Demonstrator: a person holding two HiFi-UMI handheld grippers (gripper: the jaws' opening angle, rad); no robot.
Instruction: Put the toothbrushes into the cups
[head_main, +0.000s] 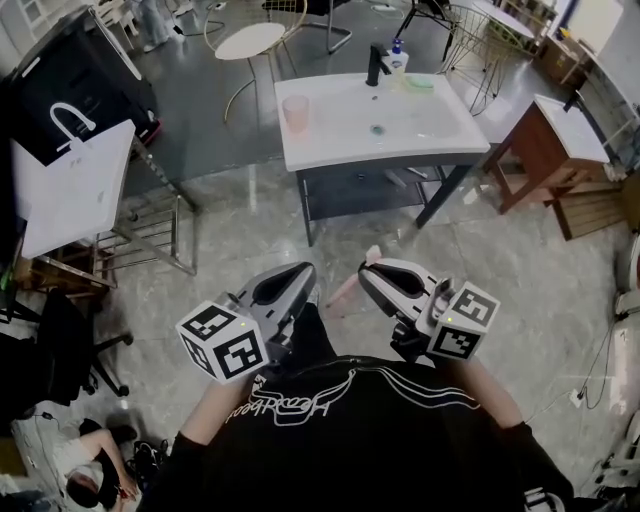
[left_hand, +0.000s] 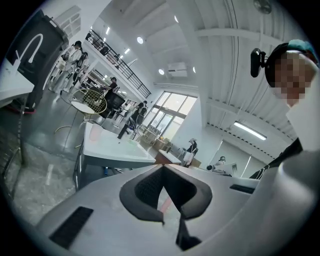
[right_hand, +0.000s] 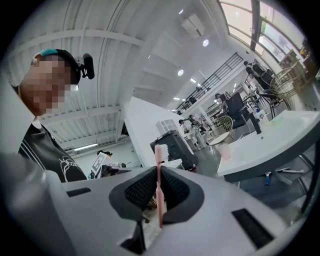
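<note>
My right gripper (head_main: 370, 272) is shut on a pink toothbrush (head_main: 348, 288), which slants down and to the left from its jaws. In the right gripper view the toothbrush (right_hand: 159, 187) stands upright between the pads, bristles on top. My left gripper (head_main: 302, 274) is beside it with its jaws together at the tips (left_hand: 162, 169). A pink blur shows in the gap behind the tips; I cannot tell what it is. Far ahead, a pink cup (head_main: 296, 112) stands on the left end of the white sink top (head_main: 440, 125), and it also shows in the right gripper view (right_hand: 224, 151).
The sink has a black faucet (head_main: 376, 65) and a small bottle (head_main: 398, 55) at its back edge. A brown cabinet (head_main: 550, 150) stands to its right. A metal rack with bags (head_main: 75, 185) is at the left, and a round white table (head_main: 250, 42) is behind.
</note>
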